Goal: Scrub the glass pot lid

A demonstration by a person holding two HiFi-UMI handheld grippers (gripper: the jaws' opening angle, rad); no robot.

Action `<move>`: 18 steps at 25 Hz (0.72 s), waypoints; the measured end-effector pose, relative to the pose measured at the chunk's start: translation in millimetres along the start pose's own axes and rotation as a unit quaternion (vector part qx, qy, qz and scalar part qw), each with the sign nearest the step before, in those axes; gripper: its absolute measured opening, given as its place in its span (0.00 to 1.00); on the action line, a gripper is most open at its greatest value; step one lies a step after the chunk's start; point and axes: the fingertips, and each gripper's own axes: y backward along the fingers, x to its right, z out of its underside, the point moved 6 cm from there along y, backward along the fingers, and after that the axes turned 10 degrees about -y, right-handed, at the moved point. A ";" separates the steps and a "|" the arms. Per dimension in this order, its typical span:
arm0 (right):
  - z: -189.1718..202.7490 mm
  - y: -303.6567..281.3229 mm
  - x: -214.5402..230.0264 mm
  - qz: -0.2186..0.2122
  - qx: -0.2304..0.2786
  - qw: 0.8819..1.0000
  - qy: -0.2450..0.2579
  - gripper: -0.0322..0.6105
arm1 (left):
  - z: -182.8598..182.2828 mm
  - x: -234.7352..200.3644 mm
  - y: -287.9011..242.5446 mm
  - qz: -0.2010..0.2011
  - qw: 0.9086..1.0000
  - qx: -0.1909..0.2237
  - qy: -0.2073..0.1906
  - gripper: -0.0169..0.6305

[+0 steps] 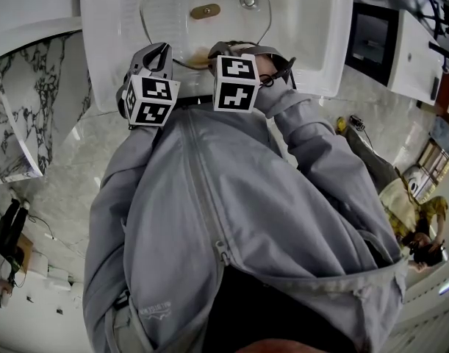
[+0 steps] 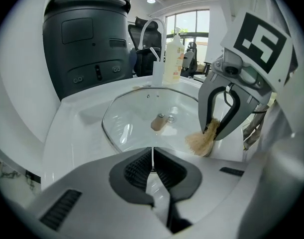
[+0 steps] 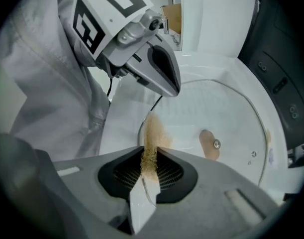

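Observation:
The glass pot lid [image 1: 165,20] lies in the white sink [image 1: 312,35], its wooden knob [image 1: 205,11] facing up. My left gripper [image 2: 152,159] is shut, pinching the near rim of the lid [image 2: 137,118]. My right gripper [image 3: 150,164] is shut on a tan fibrous scrubber [image 3: 152,133], whose tuft rests against the lid's rim [image 3: 231,113] beside the left gripper. The left gripper view shows the right gripper [image 2: 216,131] with the scrubber [image 2: 200,142] at the lid's right edge. From the head, both grippers [image 1: 164,56] [image 1: 225,51] sit side by side at the sink's near edge.
A drain [image 1: 248,0] lies beyond the knob. A white faucet [image 2: 154,31] and a soap bottle [image 2: 174,54] stand behind the sink, and a tall black appliance [image 2: 87,39] stands to their left. My grey jacket [image 1: 231,212] fills the lower head view. The countertop [image 1: 33,101] is marble.

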 end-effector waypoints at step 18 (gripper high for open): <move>25.1 65.3 59.3 0.014 0.211 0.951 -0.224 0.14 | 5.3 -68.2 3.8 0.052 0.957 0.090 0.272 0.34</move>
